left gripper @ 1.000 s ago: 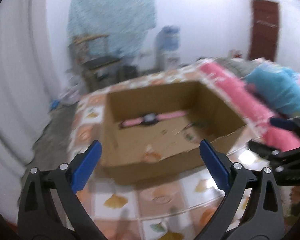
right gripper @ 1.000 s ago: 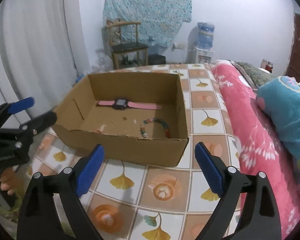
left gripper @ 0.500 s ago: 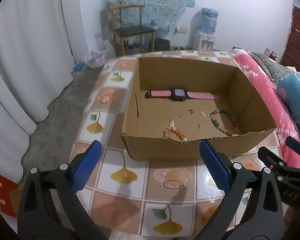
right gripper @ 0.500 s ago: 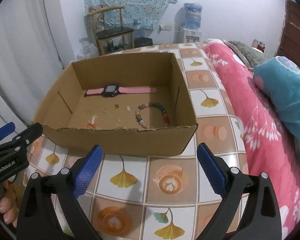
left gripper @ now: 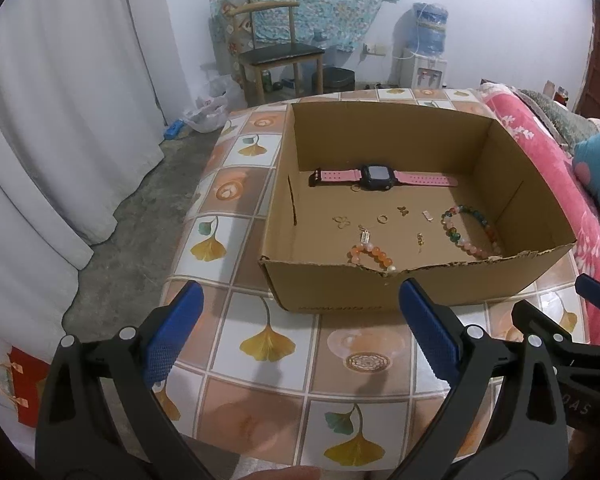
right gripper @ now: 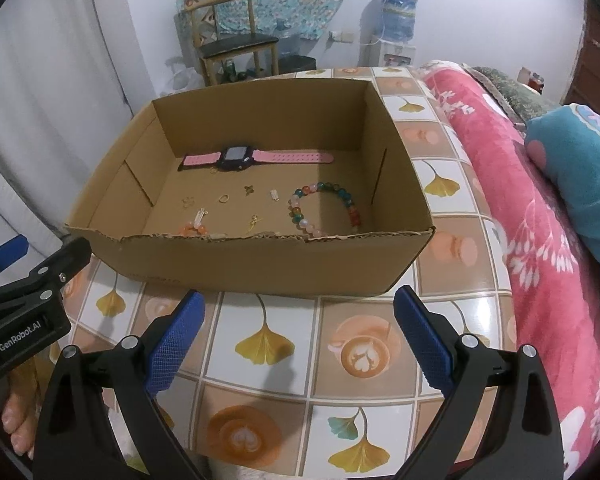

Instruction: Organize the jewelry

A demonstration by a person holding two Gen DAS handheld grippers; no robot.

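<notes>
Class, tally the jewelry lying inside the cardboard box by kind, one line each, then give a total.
Pink-strapped wristwatch: 1
Beaded bracelets, multicoloured and orange: 2
Small gold-coloured pieces: 7, as far as can be told
Total: 10

A chair (left gripper: 278,60) and water dispenser (left gripper: 424,54) are seen far ahead against the white wall (left gripper: 480,20); curtains (left gripper: 52,100) are hung left.

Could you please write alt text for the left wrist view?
An open brown cardboard box on a tiled table holds a pink-strapped watch, two beaded bracelets and small gold pieces. The open left tongs hover before it, empty.
</notes>
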